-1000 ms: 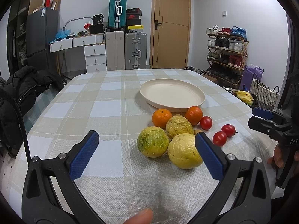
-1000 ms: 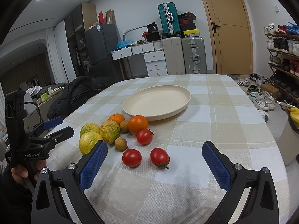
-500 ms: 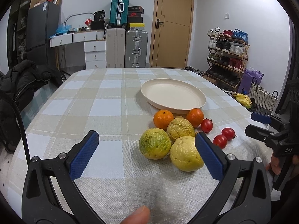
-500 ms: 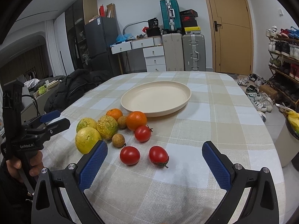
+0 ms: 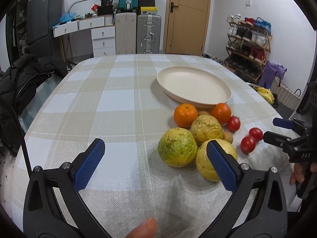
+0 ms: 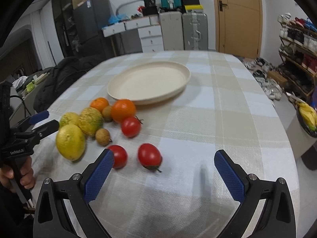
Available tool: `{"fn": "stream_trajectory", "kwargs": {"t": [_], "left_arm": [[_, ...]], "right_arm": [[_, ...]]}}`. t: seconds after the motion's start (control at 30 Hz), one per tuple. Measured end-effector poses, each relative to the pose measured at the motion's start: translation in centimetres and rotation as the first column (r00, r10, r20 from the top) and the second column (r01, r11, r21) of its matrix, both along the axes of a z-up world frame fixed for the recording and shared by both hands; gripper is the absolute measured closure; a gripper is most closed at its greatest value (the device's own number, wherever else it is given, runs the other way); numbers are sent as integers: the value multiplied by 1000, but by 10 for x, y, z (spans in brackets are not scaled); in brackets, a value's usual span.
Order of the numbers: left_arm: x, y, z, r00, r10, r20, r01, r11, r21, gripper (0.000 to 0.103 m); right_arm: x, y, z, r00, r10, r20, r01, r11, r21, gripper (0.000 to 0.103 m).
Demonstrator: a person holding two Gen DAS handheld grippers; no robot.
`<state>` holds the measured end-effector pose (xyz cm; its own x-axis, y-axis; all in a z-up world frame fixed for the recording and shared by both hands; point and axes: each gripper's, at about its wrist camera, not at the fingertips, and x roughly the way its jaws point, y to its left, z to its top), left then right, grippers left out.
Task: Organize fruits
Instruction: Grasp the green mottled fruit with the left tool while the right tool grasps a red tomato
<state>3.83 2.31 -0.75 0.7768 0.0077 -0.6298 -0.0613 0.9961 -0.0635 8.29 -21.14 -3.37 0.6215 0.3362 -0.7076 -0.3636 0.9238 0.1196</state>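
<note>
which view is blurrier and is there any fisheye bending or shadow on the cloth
Right wrist view: softer, the tomato and yellow fruit look smeared. Left wrist view: sharper. Both bend the room's edges and darken the corners; gripper shadows fall on the tablecloth.

Left wrist view: the blue-padded right finger (image 5: 221, 167) of the left gripper covers part of the pale yellow round fruit (image 5: 206, 164) at lower centre-right. A small brown round fruit (image 5: 204, 113) is mostly hidden behind the wrinkled yellow-green fruit (image 5: 207, 127), between the two oranges. A blurred fingertip (image 5: 142, 229) is cut off by the bottom edge. The black handheld right gripper (image 5: 285, 130) runs out at the right edge; its lettering is partly readable.

Right wrist view: the blue left finger pad (image 6: 99, 176) overlaps the nearer red tomato (image 6: 118, 155). The hand (image 6: 17, 175) at lower left is cut by the frame edge. Shoes on the rack (image 6: 297, 37), upper right, are too small to tell apart.
</note>
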Motion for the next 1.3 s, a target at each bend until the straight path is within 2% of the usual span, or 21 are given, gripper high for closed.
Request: {"fn": "stream_trajectory", "kwargs": {"t": [0.33,0.43,0.67,0.83,1.1,1.17,1.3], "left_arm": [[18,17,-12,997,20,-73,-22,999,-33,1],[20,15,-14,996,12,-91,-13,1000,-15,1],[26,10,-17,994,-10,-108,10,1000,-2,2],[28,12,-18,993,-28,-113,25,999,-26,6],[29,12,-18,990,-86,-110,75,992,-99,24],[31,12,-18,989,-100,-110,87,988,-125,29],[35,12,-19,984,-139,-110,116,974,-197,48]], "right_arm": [[10,-2,-10,996,-14,-88,12,999,-30,4],[14,2,-14,994,-2,-105,-3,999,-47,16],[11,14,-16,995,32,-97,-41,995,-91,25],[10,18,-14,995,53,-87,-62,993,-101,38],[7,21,-13,993,84,-82,-90,993,-82,62],[5,23,-13,993,92,-79,-99,992,-84,63],[3,25,-13,992,106,-74,-112,990,-85,67]]}}
